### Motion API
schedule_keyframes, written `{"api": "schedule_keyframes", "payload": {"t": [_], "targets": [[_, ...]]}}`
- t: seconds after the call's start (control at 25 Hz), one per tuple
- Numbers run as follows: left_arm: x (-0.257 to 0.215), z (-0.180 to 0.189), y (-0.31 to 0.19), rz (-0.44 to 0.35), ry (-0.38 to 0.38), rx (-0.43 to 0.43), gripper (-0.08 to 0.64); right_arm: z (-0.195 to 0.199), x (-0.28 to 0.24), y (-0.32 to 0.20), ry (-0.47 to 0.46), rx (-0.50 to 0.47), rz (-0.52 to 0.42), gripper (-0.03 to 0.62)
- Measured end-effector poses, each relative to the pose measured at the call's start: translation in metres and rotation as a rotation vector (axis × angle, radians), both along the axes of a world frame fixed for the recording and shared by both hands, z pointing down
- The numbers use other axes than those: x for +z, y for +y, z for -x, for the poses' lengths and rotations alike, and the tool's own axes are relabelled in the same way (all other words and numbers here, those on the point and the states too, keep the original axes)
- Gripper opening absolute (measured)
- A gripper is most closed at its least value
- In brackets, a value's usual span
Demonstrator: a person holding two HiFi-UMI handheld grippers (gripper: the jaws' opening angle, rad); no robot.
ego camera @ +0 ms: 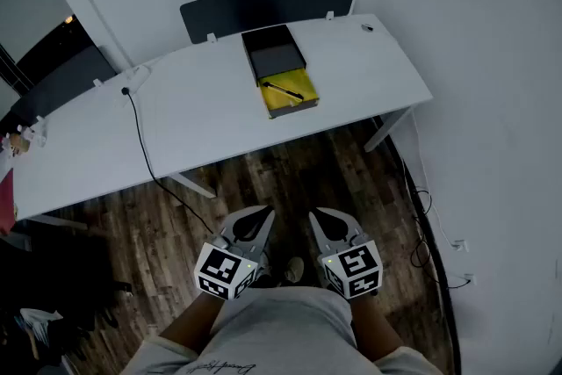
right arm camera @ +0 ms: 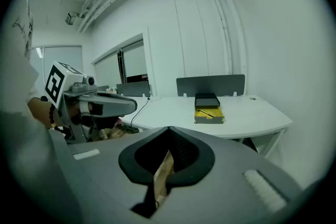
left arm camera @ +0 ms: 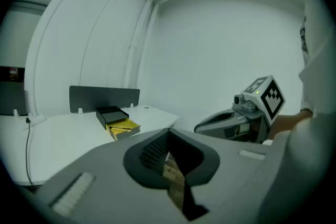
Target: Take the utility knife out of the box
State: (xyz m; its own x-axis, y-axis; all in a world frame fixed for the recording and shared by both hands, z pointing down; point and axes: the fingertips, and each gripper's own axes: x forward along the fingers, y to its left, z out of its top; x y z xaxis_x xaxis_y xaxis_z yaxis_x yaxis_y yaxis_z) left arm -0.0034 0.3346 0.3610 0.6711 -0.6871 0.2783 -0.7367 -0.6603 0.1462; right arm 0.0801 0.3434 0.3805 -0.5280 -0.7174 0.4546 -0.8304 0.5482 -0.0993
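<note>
Our L gripper (ego camera: 255, 215) & R gripper (ego camera: 326, 217): both clenched, empty. The utility knife (ego camera: 283, 90) lies in box (ego camera: 301, 82); shirt script (ego camera: 224, 366) unreadable.

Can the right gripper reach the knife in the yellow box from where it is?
Probably not yet. The right gripper is held close to the person's body, well short of the table. The knife lies uncovered in the open box, so stepping closer should do.
</note>
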Motion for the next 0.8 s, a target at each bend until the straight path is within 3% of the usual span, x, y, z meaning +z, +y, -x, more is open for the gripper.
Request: {"api": "schedule_keyframes", "payload": {"t": [0.8], "targets": [[-0.005,0.050,-0.030,-0.020,0.036,0.039,0.000,0.055,-0.012,-0.031,-0.010,0.029,-0.030,0.015]]}}
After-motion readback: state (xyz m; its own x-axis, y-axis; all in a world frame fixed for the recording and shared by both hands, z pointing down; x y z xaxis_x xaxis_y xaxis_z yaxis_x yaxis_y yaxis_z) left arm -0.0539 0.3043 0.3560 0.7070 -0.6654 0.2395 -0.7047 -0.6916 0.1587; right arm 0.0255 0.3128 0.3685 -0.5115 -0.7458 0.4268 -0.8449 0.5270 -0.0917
